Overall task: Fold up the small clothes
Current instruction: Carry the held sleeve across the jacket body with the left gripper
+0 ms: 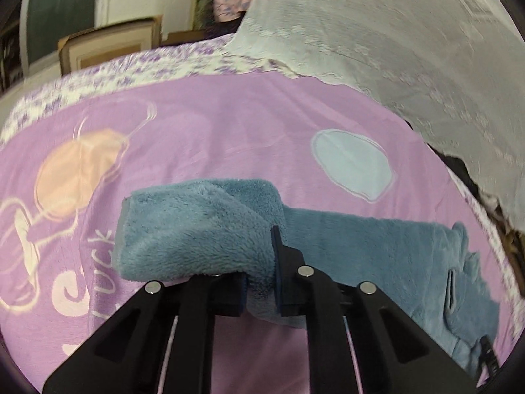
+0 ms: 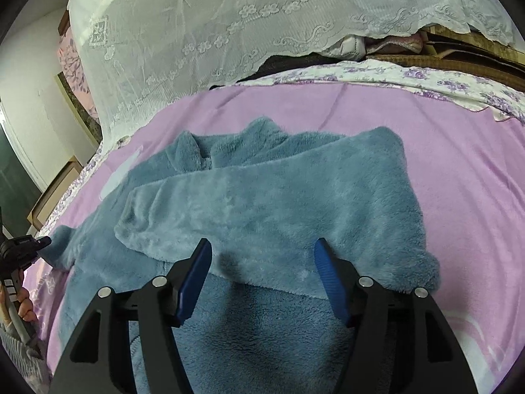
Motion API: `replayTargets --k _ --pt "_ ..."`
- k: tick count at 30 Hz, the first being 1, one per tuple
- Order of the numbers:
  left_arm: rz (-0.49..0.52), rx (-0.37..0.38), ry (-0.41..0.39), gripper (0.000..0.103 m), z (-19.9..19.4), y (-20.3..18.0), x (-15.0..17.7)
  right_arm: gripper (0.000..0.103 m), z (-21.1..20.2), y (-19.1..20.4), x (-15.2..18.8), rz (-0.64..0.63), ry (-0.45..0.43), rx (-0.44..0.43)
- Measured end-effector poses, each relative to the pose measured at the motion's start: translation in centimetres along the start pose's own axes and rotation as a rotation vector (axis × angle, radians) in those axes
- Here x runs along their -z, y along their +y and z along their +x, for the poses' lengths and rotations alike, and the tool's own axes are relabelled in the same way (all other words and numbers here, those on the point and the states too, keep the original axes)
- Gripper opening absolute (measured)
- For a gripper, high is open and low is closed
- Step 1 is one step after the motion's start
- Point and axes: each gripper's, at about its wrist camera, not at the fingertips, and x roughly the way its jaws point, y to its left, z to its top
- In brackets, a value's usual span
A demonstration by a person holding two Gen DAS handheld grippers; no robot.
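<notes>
A small blue-grey fleece garment (image 2: 262, 197) lies on a pink printed blanket (image 2: 459, 164), one sleeve folded across its body. In the left wrist view my left gripper (image 1: 259, 282) is shut on the other sleeve (image 1: 197, 229), whose cuff end is lifted off the blanket and drapes over the left finger. The rest of the garment (image 1: 377, 249) trails away to the right. In the right wrist view my right gripper (image 2: 262, 262) hangs open just above the folded sleeve, blue pads (image 2: 193, 279) wide apart, nothing between them. The left gripper (image 2: 23, 246) shows at the far left edge, held by a hand.
A white lace cloth (image 2: 229, 32) covers a pile at the far side of the bed. A floral sheet (image 2: 426, 78) borders the pink blanket (image 1: 229, 131). Framed boards (image 1: 108, 46) lean beside the bed. Bare blanket lies to the garment's right.
</notes>
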Motion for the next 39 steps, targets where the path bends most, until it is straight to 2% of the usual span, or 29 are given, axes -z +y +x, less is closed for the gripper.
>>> replayTargets --k 12,20,31,39 --pt "0.182 0.015 -0.073 0.011 -4.2 -7.8 -0.5 0.065 -2.2 0.0 -1.9 0.020 -0.001 -0.063" --pt "0.248 0.034 -0.096 0.011 -6.0 -12.5 -0.2 0.065 -3.4 -0.3 -3.6 -0.010 -0.025 -0.081" --pt "0.317 0.080 -0.124 0.011 -7.9 -19.7 0.3 0.066 -4.4 -2.5 -4.2 0.061 -0.044 -0.131" --pt "0.380 0.132 -0.132 0.011 -8.9 -24.7 1.9 0.067 -5.1 -4.1 -4.9 0.121 -0.060 -0.157"
